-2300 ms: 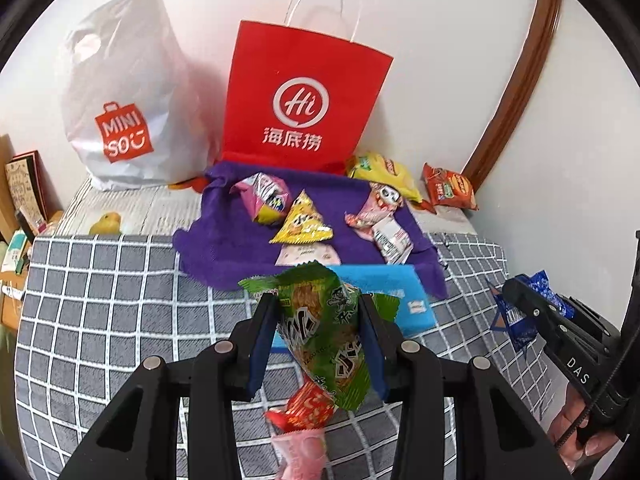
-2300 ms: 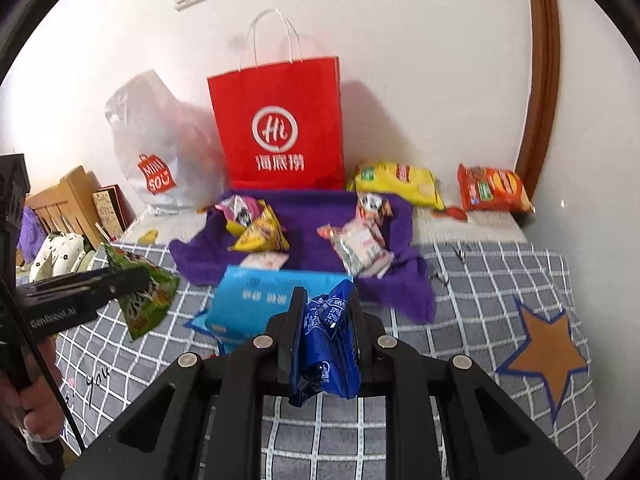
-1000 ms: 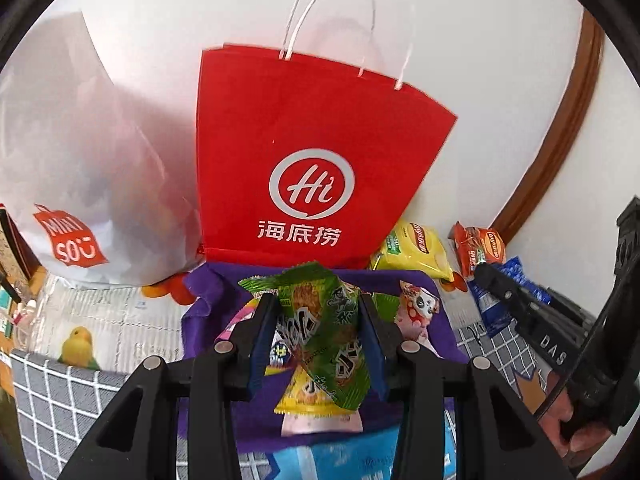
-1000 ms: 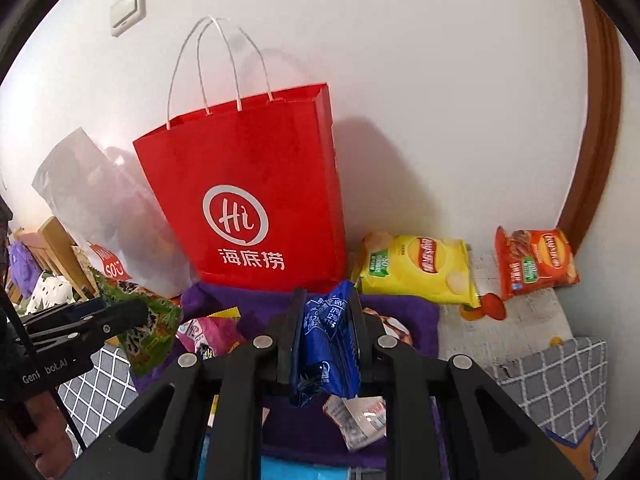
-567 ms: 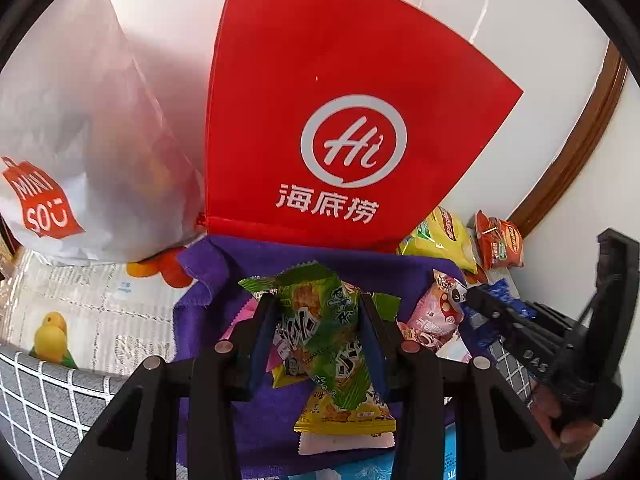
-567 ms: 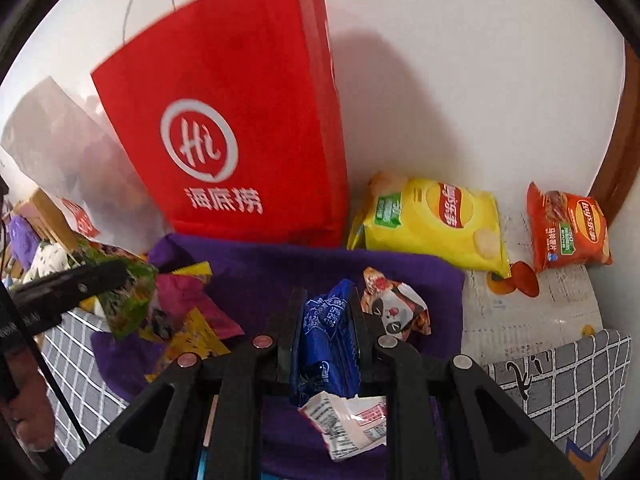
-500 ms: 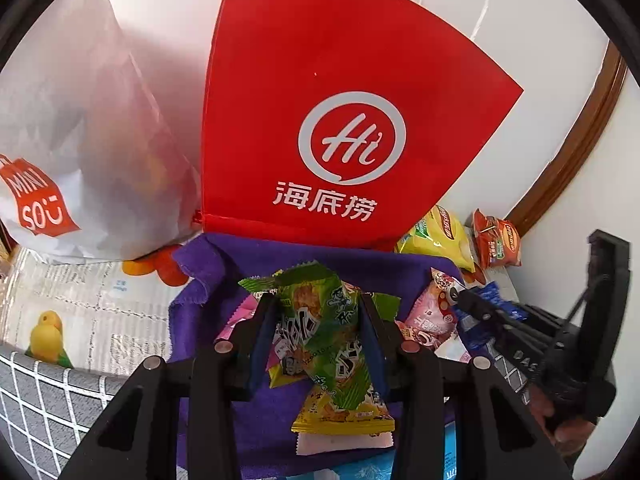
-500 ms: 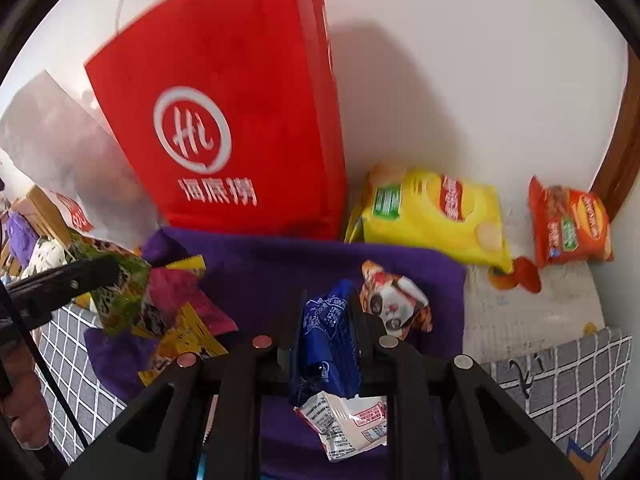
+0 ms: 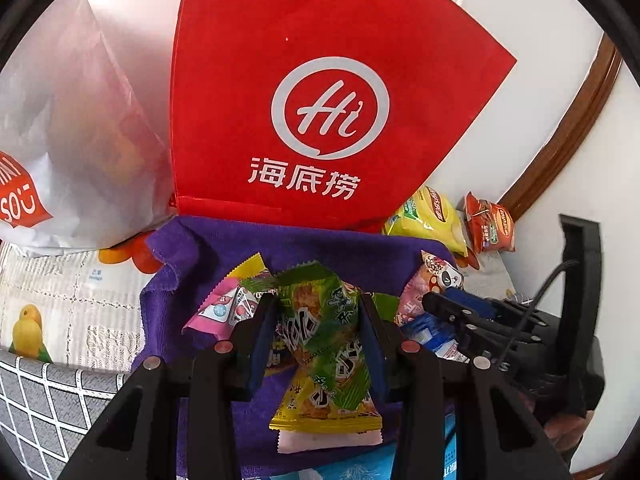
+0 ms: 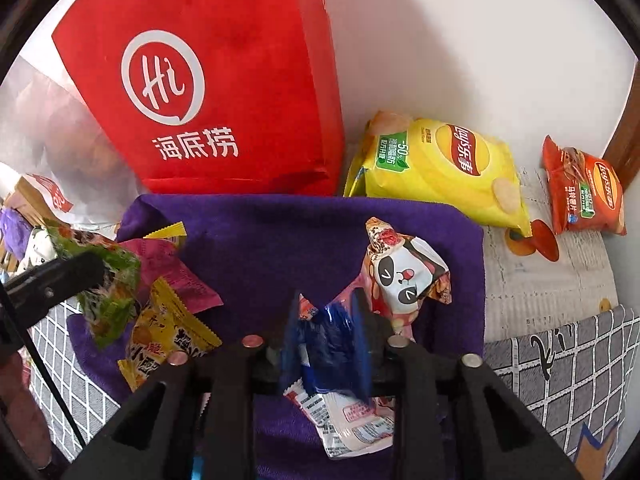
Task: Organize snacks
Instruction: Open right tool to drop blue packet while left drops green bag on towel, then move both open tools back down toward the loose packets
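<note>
Purple cloth (image 10: 280, 248) — right gripper (image 10: 326, 338) opening around blue packet (image 10: 328, 352).

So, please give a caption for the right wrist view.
Right tool opening around a blue packet above the purple cloth.

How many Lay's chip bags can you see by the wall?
2. A big yellow Lay's bag leans against the wall just right of the red paper bag, and a smaller orange-red Lay's bag sits further right, near the wooden trim. Others could be hidden inside the bags.
</note>
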A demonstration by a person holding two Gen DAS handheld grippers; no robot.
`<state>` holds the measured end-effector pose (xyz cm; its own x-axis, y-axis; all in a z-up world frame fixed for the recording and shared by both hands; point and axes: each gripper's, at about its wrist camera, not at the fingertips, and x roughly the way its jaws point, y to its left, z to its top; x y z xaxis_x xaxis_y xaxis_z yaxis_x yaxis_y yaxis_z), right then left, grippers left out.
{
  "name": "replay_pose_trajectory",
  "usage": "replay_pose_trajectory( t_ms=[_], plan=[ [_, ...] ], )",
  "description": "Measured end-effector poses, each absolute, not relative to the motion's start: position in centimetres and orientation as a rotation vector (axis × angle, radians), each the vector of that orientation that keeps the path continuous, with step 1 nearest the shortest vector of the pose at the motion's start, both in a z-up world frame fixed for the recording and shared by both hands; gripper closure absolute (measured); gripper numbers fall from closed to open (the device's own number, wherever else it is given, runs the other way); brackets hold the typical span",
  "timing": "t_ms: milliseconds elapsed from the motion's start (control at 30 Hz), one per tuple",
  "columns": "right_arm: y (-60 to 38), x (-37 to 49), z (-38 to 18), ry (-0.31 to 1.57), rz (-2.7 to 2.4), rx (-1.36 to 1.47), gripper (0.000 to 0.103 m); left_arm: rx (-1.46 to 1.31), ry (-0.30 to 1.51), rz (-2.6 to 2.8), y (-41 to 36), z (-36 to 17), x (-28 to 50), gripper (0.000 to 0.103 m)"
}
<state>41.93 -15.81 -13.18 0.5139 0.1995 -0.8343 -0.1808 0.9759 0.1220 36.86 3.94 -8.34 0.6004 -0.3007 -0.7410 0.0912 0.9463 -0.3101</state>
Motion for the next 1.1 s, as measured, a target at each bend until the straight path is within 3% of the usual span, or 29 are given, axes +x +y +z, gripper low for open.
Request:
replay_pose_trajectory(
  t_ms=[33, 200, 533, 567, 667, 767, 1100],
  plan=[
    [-15.9, 41.8, -12.8, 0.994, 0.230, 0.025, 0.058, -0.251, 0.903, -0.230, 3.9, -8.4, 36.9, 0.064],
    [-16.7, 40.8, -10.7, 0.907, 0.200, 0.025, 0.046, -0.227, 0.918, -0.240, 3.0, -9.0, 37.1, 0.064],
    [-17.9, 39.8, -8.0, 0.828, 0.162, 0.043, 0.045, -0.197, 0.918, -0.241, 1.9, -9.0, 37.2, 0.064],
    [-17.9, 39.7, -7.9, 0.824, 0.161, 0.043, 0.045, -0.201, 0.918, -0.241, 2.0, -9.0, 37.2, 0.062],
    [-17.9, 39.6, -7.6, 0.820, 0.153, 0.044, 0.045, -0.196, 0.929, -0.231, 2.0, -8.8, 37.3, 0.042],
    [-17.9, 39.5, -7.4, 0.815, 0.142, 0.047, 0.045, -0.198, 0.919, -0.221, 2.2, -8.3, 37.0, 0.036],
    [-18.6, 37.8, -5.7, 0.821, 0.099, 0.070, 0.045, -0.180, 0.880, -0.220, 2.2, -5.6, 35.0, 0.027]
  ],
)
